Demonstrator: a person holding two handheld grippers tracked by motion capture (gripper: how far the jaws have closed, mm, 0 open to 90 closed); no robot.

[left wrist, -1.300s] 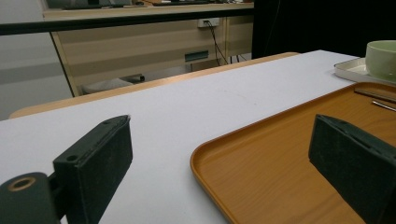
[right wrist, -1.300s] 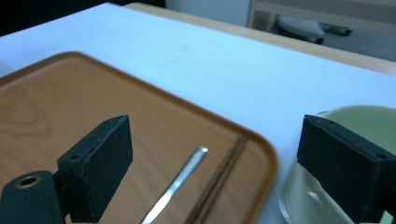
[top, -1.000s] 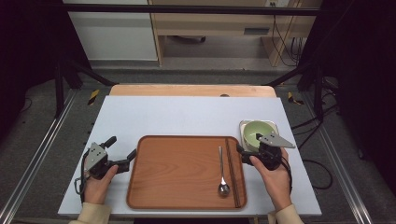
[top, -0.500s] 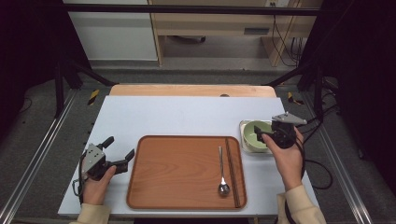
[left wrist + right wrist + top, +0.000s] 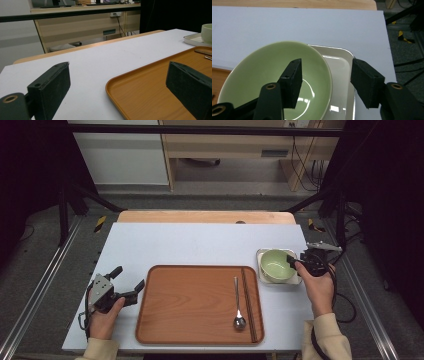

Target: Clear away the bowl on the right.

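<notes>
A pale green bowl (image 5: pixel 275 264) sits on a small white square tray (image 5: pixel 264 252) at the right of the table. My right gripper (image 5: pixel 294 262) is open at the bowl's right rim. In the right gripper view the bowl (image 5: pixel 262 65) has one jaw inside it and the other outside, over the white tray (image 5: pixel 342 65), so the right gripper (image 5: pixel 325 82) straddles the rim. A wooden tray (image 5: pixel 190 305) holds a spoon (image 5: pixel 238 307) and chopsticks (image 5: pixel 248 302). My left gripper (image 5: pixel 129 278) rests open at the tray's left edge, holding nothing.
In the left gripper view the wooden tray's corner (image 5: pixel 150 85) lies between the open jaws of the left gripper (image 5: pixel 117 87), with the bowl (image 5: pixel 207 32) far off. The white tabletop (image 5: pixel 200 242) stretches behind the tray. A wooden strip (image 5: pixel 205 216) runs along the far edge.
My right gripper has moved from the wooden tray's right edge up and to the right, to the bowl's right rim. The left gripper has stayed put.
</notes>
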